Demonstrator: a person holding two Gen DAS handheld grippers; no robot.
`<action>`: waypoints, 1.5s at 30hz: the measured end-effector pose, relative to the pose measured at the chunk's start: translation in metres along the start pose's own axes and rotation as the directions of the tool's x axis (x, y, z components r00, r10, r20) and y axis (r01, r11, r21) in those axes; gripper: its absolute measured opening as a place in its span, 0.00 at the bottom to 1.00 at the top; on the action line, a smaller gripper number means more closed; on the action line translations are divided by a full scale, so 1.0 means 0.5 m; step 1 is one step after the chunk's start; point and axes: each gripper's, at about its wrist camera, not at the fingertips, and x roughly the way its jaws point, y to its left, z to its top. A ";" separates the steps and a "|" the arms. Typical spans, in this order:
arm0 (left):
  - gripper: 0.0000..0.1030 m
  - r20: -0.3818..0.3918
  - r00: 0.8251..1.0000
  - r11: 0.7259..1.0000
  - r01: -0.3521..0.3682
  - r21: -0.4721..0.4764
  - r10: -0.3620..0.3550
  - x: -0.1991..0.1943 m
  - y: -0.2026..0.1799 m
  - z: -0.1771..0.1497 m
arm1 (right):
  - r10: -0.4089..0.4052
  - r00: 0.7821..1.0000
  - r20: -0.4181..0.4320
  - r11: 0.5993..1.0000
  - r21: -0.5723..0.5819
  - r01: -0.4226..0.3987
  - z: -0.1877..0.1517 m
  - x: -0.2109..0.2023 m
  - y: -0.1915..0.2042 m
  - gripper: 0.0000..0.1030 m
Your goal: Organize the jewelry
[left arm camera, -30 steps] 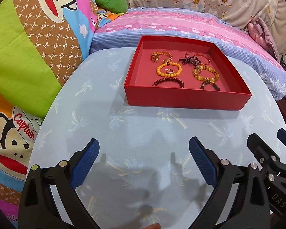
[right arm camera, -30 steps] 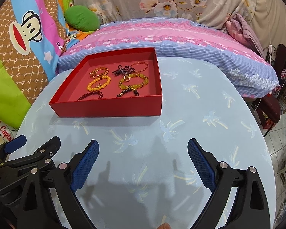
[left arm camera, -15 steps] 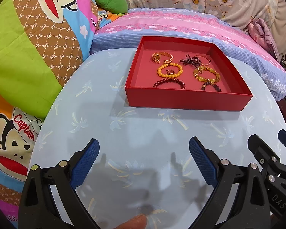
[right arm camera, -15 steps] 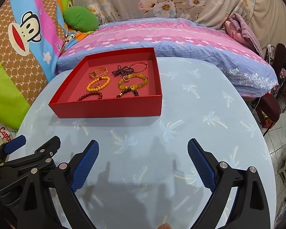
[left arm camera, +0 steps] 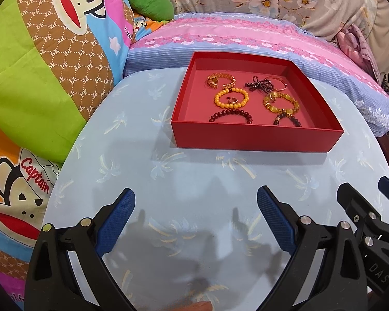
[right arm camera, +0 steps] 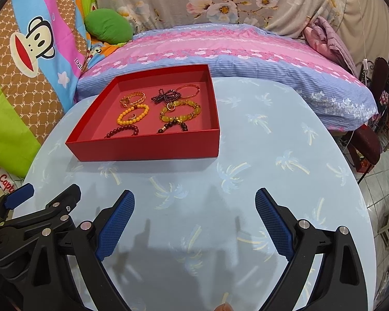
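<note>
Both the left hand-held gripper (left arm camera: 195,216) and right hand-held gripper (right arm camera: 194,216) are spread wide and holding nothing above the pale blue palm-print desk (left arm camera: 194,176), while the beaded bracelets (left arm camera: 230,98) all sit inside the shallow red cardboard box (left arm camera: 251,138) near the desk's far edge.

A shallow red tray (left arm camera: 251,140) holds the jewelry: a gold chain bracelet (left arm camera: 220,80) at ten o'clock, a dark beaded bow (left arm camera: 258,86) and thin bangle (left arm camera: 277,83) at one, orange beads (left arm camera: 230,98) around a small ring (left arm camera: 232,100) centrally, amber beads (left arm camera: 281,103) at four, and maroon beads (left arm camera: 230,115) at six.
</note>
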 end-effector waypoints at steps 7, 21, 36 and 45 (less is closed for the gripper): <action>0.88 0.001 1.000 1.000 0.001 -0.001 -0.001 0.000 -0.001 -0.001 | -0.001 1.000 0.002 1.000 0.002 0.001 0.000 0.000 0.000 0.88; 0.88 0.003 1.000 1.000 -0.005 -0.003 0.005 -0.001 0.002 0.001 | -0.002 1.000 0.001 1.000 0.001 0.002 0.000 0.000 0.000 0.88; 0.88 0.005 1.000 1.000 -0.010 -0.001 0.010 0.000 0.002 0.002 | 0.002 1.000 0.000 1.000 0.005 -0.002 0.000 0.000 0.001 0.88; 0.88 0.006 1.000 1.000 -0.010 0.000 0.010 0.000 0.003 0.004 | 0.001 1.000 0.001 1.000 0.005 -0.001 0.001 0.000 0.001 0.88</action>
